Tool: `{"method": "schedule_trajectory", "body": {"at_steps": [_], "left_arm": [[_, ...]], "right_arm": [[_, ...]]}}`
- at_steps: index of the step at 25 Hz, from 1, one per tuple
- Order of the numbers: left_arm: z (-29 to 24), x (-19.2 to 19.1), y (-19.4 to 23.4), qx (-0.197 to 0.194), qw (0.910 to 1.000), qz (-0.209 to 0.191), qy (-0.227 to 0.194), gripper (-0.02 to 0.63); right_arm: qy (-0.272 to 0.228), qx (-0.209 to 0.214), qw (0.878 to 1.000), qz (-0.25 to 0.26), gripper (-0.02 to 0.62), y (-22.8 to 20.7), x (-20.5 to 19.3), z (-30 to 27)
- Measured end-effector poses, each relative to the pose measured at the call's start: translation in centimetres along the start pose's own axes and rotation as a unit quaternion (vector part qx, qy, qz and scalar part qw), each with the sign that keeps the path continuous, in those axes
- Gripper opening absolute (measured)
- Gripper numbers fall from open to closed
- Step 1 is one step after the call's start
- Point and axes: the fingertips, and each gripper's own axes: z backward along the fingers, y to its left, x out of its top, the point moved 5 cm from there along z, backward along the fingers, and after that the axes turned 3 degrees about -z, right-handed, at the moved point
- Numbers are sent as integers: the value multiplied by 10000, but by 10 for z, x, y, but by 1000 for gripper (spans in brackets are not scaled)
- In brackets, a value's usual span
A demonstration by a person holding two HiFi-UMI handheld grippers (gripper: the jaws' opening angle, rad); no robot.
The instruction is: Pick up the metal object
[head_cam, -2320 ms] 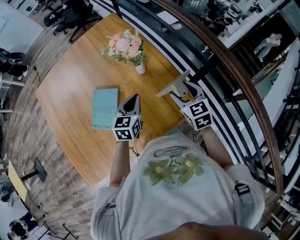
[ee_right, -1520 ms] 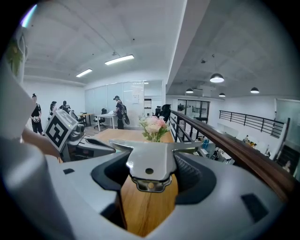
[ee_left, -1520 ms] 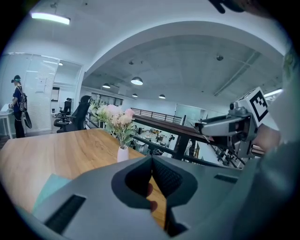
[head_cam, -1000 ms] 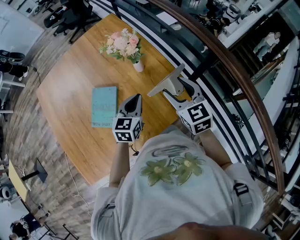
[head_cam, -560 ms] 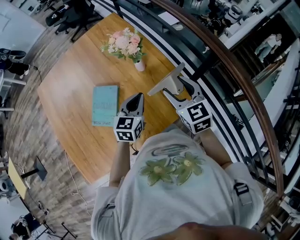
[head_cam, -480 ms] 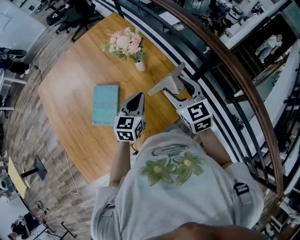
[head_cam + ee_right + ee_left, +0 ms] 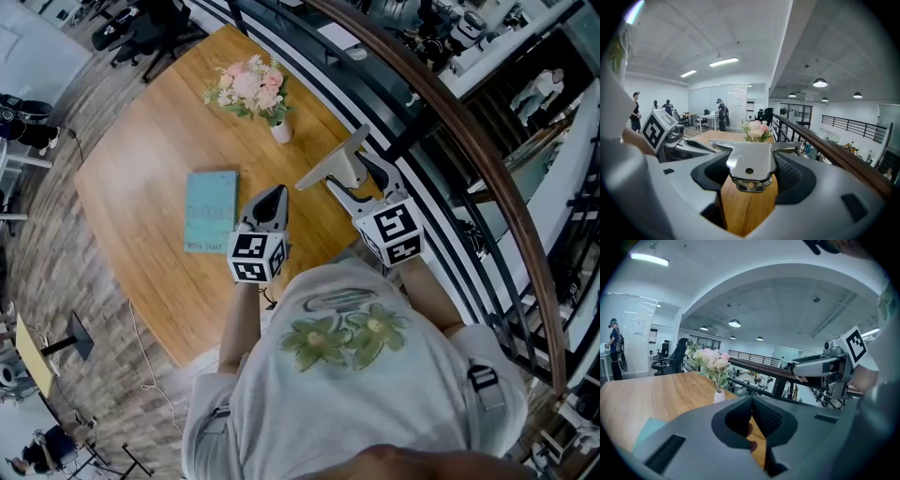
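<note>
The metal object [image 7: 334, 166] is a flat grey blade on a wooden handle. It is held up above the table's right edge, with my right gripper [image 7: 353, 186] shut on it. In the right gripper view the blade [image 7: 749, 161] spans both pads and the wooden handle [image 7: 746, 206] runs back toward the camera. My left gripper [image 7: 271, 198] hovers over the table near the book, its jaws pressed together with nothing between them [image 7: 751, 405]. The left gripper view shows the right gripper [image 7: 820, 367] with the blade off to the right.
A teal book [image 7: 210, 213] lies on the round wooden table [image 7: 141, 159]. A small white vase of pink flowers [image 7: 249, 89] stands at the far side. A curved wooden railing [image 7: 469, 131] with a drop behind it runs close along the table's right edge.
Over the last two seconds the right gripper has carried the metal object a little to the left and higher. In the last half second nothing has visibly moved.
</note>
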Motion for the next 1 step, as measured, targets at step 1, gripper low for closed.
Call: {"method": "schedule_trajectory", "body": {"at_steps": [1], "left_arm": [[0, 0, -1, -6, 10000, 0, -1, 14]], "right_arm": [[8, -5, 10000, 4, 293, 0, 0, 0]]}}
